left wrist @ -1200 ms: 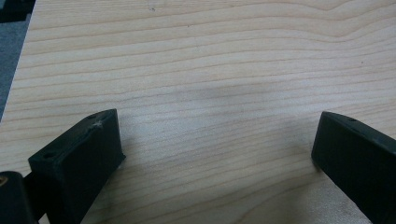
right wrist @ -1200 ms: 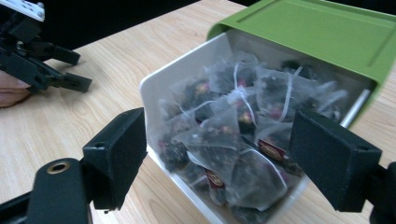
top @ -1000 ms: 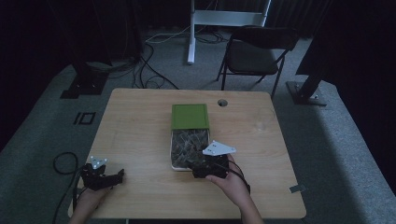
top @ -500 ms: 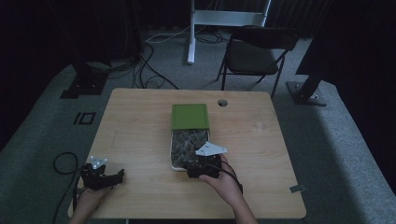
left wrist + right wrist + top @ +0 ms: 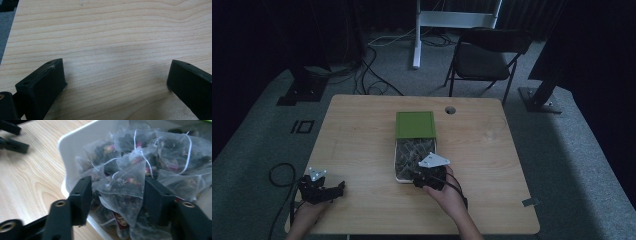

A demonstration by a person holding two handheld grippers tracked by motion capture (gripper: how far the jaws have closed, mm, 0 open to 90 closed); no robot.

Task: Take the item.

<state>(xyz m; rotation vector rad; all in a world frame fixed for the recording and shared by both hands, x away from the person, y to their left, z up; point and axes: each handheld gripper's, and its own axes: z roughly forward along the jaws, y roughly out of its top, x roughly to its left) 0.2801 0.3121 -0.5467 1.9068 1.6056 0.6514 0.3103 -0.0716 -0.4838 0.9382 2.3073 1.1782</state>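
Right gripper (image 5: pixel 117 187) dipped into near end of white tray (image 5: pixel 75 142), jaws just been closing, now pinching pyramid tea bag (image 5: pixel 122 185) between pads. Bag: sheer mesh, dark leaves, pink bits, white string; lies atop heap of same. Left gripper (image 5: pixel 115 80) spread wide, nothing between jaws, over bare table (image 5: pixel 112 30).

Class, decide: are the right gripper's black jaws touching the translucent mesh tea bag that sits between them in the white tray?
Touching. In the right gripper view, both jaws of the right gripper, which have just been closing, press the sides of the tea bag.
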